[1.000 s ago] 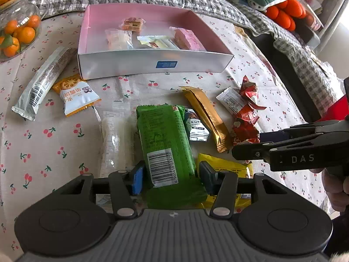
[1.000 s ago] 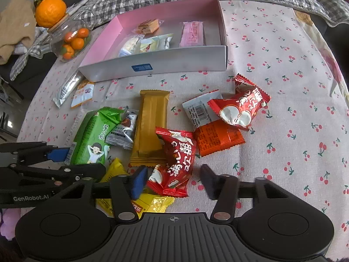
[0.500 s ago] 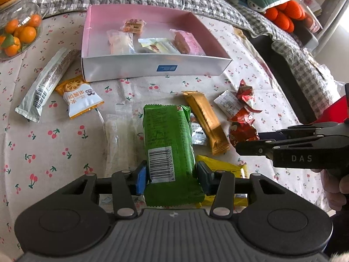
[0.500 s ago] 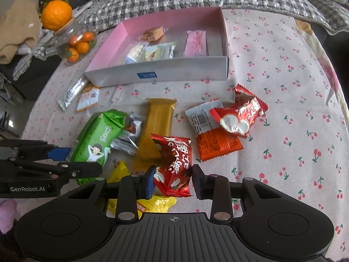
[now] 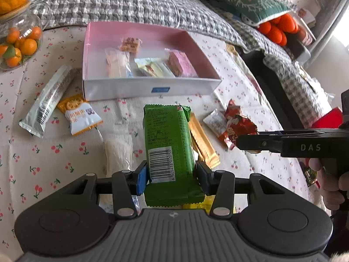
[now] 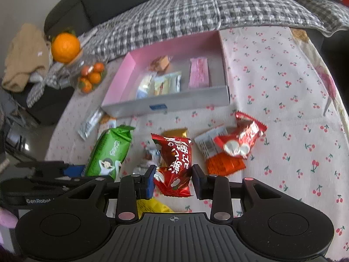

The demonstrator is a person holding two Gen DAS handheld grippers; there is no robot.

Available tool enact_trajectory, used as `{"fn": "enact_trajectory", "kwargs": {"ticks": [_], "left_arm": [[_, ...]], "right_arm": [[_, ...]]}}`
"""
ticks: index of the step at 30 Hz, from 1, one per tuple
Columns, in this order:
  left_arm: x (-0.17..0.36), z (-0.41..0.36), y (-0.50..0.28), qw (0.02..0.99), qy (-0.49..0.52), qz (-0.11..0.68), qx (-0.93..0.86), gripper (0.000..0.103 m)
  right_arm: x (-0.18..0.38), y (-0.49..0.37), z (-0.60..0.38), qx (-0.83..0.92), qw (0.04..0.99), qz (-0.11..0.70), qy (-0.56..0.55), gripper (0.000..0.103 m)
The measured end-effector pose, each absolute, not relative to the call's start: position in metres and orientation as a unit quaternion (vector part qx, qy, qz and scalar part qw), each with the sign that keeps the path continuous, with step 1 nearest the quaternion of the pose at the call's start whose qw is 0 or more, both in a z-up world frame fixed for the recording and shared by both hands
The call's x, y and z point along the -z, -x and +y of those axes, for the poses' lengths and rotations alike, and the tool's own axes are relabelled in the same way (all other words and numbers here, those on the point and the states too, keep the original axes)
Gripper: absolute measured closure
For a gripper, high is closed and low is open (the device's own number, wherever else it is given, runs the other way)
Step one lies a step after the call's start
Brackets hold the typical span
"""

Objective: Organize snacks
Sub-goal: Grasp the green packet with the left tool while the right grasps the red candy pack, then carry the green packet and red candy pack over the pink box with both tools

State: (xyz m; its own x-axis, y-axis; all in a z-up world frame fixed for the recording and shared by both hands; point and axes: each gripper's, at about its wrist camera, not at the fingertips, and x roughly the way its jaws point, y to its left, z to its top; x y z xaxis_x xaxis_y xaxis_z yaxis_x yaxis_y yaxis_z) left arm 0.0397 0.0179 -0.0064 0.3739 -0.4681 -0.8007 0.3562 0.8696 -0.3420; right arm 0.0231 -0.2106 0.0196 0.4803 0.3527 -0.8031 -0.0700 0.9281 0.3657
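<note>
- While the green packet (image 5: 169, 144) sat clamped near its barcode end between the jaws of the left gripper (image 5: 172, 178), its long axis ran toward 12 o'clock, straight at the pink box (image 5: 150, 90).
- The red packet (image 6: 173, 166) stood pinched in the jaws of the right gripper (image 6: 173, 182), which had just been closing; its long axis also pointed to 12 o'clock.
- From the right wrist view the box lay at 12 o'clock, beyond snacks left on the table (image 6: 283, 100).
</note>
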Motion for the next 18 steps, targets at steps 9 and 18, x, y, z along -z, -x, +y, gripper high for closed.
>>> {"fn": "enact_trajectory", "kwargs": {"ticks": [9,18], "left_arm": [[-0.008,0.024,-0.056,0.838,0.088,0.483,0.236,0.060],[-0.030,0.035,-0.086,0.864,0.114,0.448,0.200,0.060]], "right_arm": [[-0.034,-0.044,-0.217,-0.118,0.852,0.472,-0.195,0.070],[-0.031,-0.081,-0.219,-0.100,0.851,0.457,-0.241,0.070]]}}
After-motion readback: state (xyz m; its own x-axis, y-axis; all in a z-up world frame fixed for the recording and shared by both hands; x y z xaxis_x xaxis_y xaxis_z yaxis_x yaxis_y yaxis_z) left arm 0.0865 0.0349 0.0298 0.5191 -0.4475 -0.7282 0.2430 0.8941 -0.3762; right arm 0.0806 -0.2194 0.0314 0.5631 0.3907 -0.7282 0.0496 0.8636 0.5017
